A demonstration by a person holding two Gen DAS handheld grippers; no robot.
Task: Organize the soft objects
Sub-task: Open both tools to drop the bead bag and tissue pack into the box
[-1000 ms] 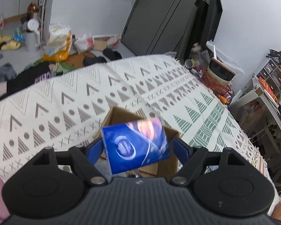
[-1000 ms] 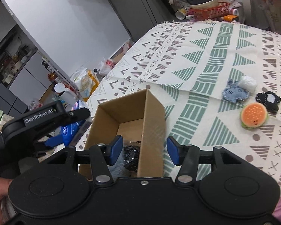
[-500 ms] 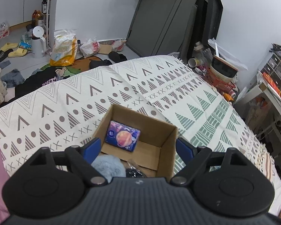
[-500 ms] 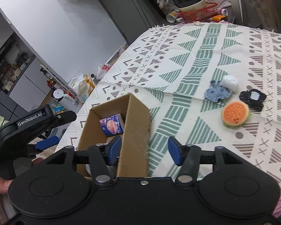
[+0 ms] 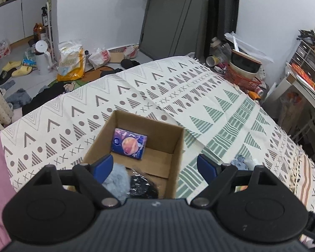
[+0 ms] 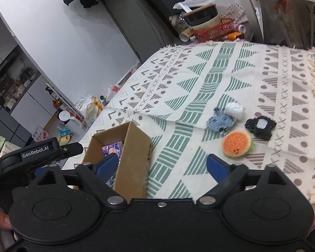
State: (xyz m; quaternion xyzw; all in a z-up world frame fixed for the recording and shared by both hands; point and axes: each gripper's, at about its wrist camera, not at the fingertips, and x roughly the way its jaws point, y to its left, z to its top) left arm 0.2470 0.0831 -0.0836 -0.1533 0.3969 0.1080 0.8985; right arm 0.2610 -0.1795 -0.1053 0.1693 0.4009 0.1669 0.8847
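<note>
My left gripper (image 5: 155, 168) hangs with jaws apart above the box (image 5: 176, 147); my right gripper (image 6: 163, 168) is opening, jaws empty, perhaps straddling its wall.

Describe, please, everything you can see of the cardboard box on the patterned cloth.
The cardboard box is plain brown corrugated card, open at the top, standing upright on the patterned cloth. Inside, a blue packet with an orange-pink picture leans against the far wall, with a pale blue fluffy item and a black glossy item nearer the camera. Part of the bare floor shows. Neither hand-held gripper touches it in these views.
</note>
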